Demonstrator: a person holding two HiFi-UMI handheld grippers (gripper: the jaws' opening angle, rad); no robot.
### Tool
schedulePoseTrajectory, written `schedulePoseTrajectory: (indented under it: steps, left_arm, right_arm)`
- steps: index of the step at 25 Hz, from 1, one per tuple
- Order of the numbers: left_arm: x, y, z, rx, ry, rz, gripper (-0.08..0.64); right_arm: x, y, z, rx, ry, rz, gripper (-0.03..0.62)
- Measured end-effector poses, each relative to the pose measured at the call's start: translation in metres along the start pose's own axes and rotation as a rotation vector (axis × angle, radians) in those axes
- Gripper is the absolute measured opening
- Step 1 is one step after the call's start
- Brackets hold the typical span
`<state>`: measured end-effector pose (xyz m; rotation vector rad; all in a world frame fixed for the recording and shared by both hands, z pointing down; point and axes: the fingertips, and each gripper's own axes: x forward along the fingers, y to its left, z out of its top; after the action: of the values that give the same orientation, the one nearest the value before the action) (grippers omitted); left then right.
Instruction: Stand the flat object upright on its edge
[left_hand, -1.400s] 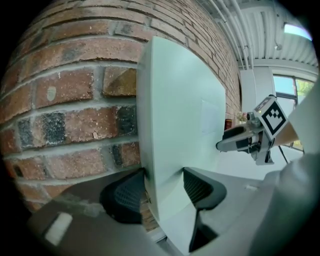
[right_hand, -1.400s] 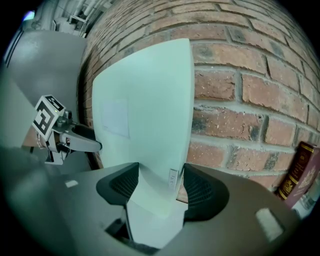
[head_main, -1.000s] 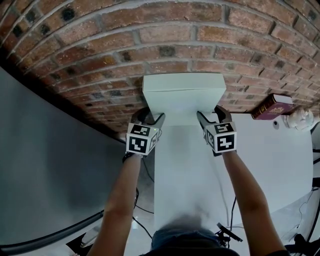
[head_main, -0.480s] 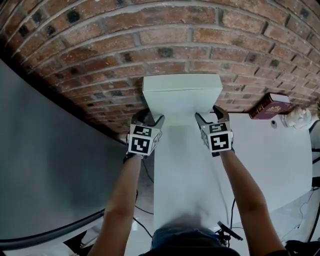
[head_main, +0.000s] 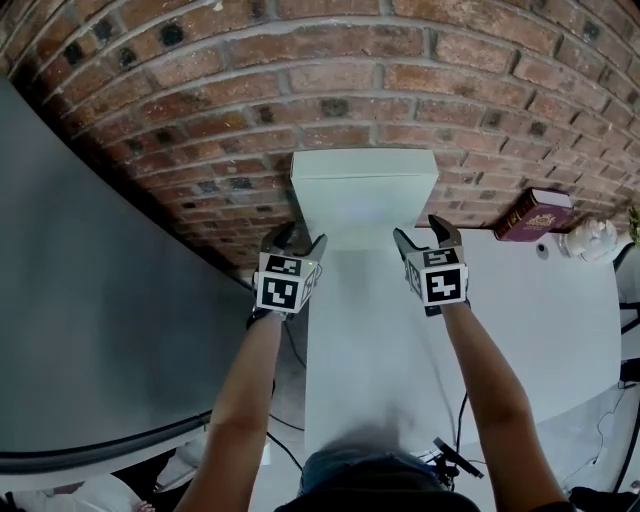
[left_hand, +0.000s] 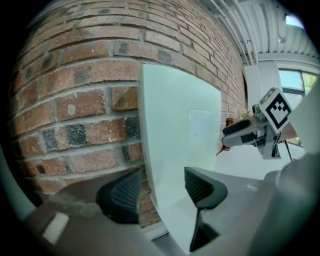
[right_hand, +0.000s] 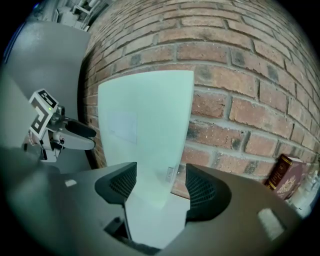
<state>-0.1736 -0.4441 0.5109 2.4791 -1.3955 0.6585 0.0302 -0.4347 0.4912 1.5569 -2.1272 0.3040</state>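
Black ribbed fingers of the left gripper stand spread wide and have just been opening. The left edge of the white box shows in the gap between them. Neither pad touches it, and brick is visible between the edge and the outer finger.

Fingers of the right gripper are likewise released and have just been opening. The lower right corner of the box lies in their gap, clear of both pads.

Head view: the left gripper and right gripper flank the foot of the box, one near each lower corner, each held on a bare forearm.

Box: flat and upright on its edge at the far end of the white desk, just in front of the brick wall. Contact with the wall cannot be told. A faint rectangular label marks its front face.

Surroundings: a dark red book leans at the wall to the right, well apart from the box. A grey panel lies left of the desk.
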Motion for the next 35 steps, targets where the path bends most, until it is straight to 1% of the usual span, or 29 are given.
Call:
schedulePoseTrajectory:
  steps: [5, 9, 14, 18, 19, 20, 23, 24, 25, 26, 28, 29, 35]
  left_arm:
    - [-0.018, 0.0, 0.007, -0.022, -0.029, 0.017, 0.268]
    - [-0.034, -0.004, 0.01, -0.034, -0.049, 0.026, 0.268]
    - [-0.056, -0.012, 0.015, -0.041, -0.079, 0.028, 0.268]
    - [-0.072, -0.024, 0.019, -0.04, -0.097, 0.021, 0.267]
    - [-0.077, -0.027, 0.02, -0.038, -0.103, 0.022, 0.256]
    - [-0.082, -0.03, 0.021, -0.039, -0.11, 0.027, 0.227]
    - [-0.097, -0.037, 0.024, -0.044, -0.132, 0.048, 0.17]
    - [-0.102, -0.039, 0.025, -0.045, -0.142, 0.058, 0.154]
    - [-0.107, -0.041, 0.026, -0.046, -0.153, 0.07, 0.131]
    - [-0.113, -0.043, 0.027, -0.047, -0.164, 0.084, 0.09]
    - [-0.123, -0.047, 0.03, -0.049, -0.183, 0.105, 0.029]
    - [-0.128, -0.05, 0.031, -0.05, -0.19, 0.111, 0.008]
    - [-0.158, -0.078, 0.04, -0.036, -0.233, 0.129, 0.0]
  right_arm:
    - [-0.017, 0.007, 0.009, 0.014, -0.037, 0.027, 0.29]
    - [-0.034, 0.008, 0.012, 0.01, -0.058, 0.026, 0.27]
    - [-0.057, 0.014, 0.019, 0.004, -0.095, 0.023, 0.201]
    - [-0.078, 0.019, 0.024, -0.005, -0.129, 0.017, 0.127]
    - [-0.084, 0.02, 0.025, -0.005, -0.137, 0.017, 0.111]
    - [-0.089, 0.022, 0.025, -0.006, -0.146, 0.017, 0.093]
    - [-0.106, 0.024, 0.025, -0.007, -0.174, 0.016, 0.016]
    - [-0.112, 0.025, 0.025, -0.007, -0.183, 0.02, 0.002]
    - [-0.117, 0.027, 0.024, -0.007, -0.191, 0.026, 0.002]
    - [-0.123, 0.028, 0.024, -0.006, -0.2, 0.033, 0.002]
    - [-0.134, 0.03, 0.023, -0.002, -0.216, 0.045, 0.002]
    - [-0.14, 0.031, 0.023, 0.0, -0.225, 0.05, 0.002]
    - [-0.182, 0.033, 0.023, -0.003, -0.298, 0.076, 0.0]
